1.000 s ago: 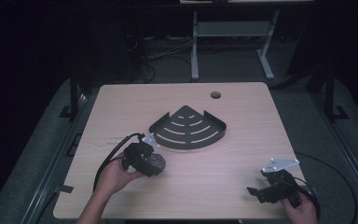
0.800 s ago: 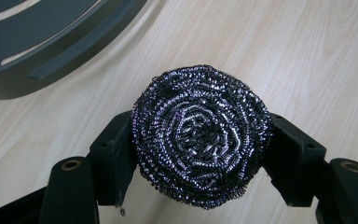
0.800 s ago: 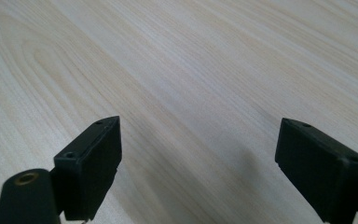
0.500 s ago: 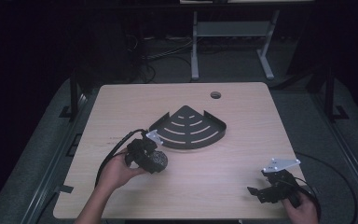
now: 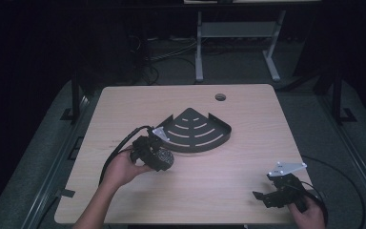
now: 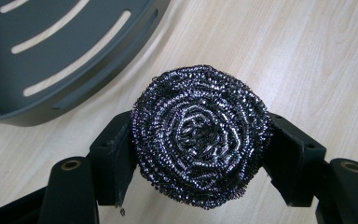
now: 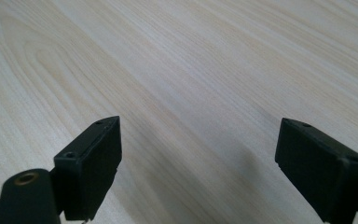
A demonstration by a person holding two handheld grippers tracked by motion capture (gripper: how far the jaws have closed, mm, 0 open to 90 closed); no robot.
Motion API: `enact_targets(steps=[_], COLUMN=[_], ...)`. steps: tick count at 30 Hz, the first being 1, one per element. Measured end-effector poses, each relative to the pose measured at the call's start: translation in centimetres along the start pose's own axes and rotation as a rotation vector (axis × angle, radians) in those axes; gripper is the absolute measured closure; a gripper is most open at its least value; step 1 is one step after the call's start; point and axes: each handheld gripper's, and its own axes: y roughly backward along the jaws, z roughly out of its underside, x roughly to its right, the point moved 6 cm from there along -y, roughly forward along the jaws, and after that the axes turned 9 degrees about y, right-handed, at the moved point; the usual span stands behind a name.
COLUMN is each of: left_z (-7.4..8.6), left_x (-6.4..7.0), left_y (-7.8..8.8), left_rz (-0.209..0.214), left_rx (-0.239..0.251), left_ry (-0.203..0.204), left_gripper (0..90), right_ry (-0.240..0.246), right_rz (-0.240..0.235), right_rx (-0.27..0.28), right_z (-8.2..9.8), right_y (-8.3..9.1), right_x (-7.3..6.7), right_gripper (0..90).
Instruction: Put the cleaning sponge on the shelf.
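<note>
A round steel-wool scourer (image 6: 200,135) sits clamped between the two black jaws of my left gripper (image 6: 200,149), just above the wooden table. From above, that scourer (image 5: 164,158) and the left gripper (image 5: 158,157) are left of centre, just short of the near-left rim of a dark fan-shaped slotted tray (image 5: 195,130). The same tray (image 6: 51,56) fills the upper left of the left gripper view. My right gripper (image 5: 266,196) rests near the table's front right corner, its jaws wide apart over bare wood (image 7: 198,158), holding nothing.
The light wooden table (image 5: 124,105) has a round cable hole (image 5: 220,97) at its back edge. A white desk frame (image 5: 238,38) and cables lie on the dark floor behind. A cable (image 5: 119,150) trails left from the left gripper.
The left gripper with the scourer has shifted slightly right and toward the front, along the tray's near rim. The right gripper has stayed put.
</note>
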Motion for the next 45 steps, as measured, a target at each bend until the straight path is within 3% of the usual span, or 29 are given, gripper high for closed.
enact_targets(steps=[29,45], left_z=[-4.5,-6.4], left_x=[-0.6,-2.0], left_y=[0.1,-1.1], left_rz=[0.007,-0.005], left_rx=[-0.005,-0.022], left_ry=[-0.065,-0.055], left_gripper=[31.7,31.7], right_ry=[-0.002,0.006], right_rz=[-0.003,-0.007], right_rx=[-0.004,0.0], right_z=[0.0,-0.5], right_y=[-0.1,-0.3], right_x=[0.1,-0.2], right_gripper=[14.3,14.3])
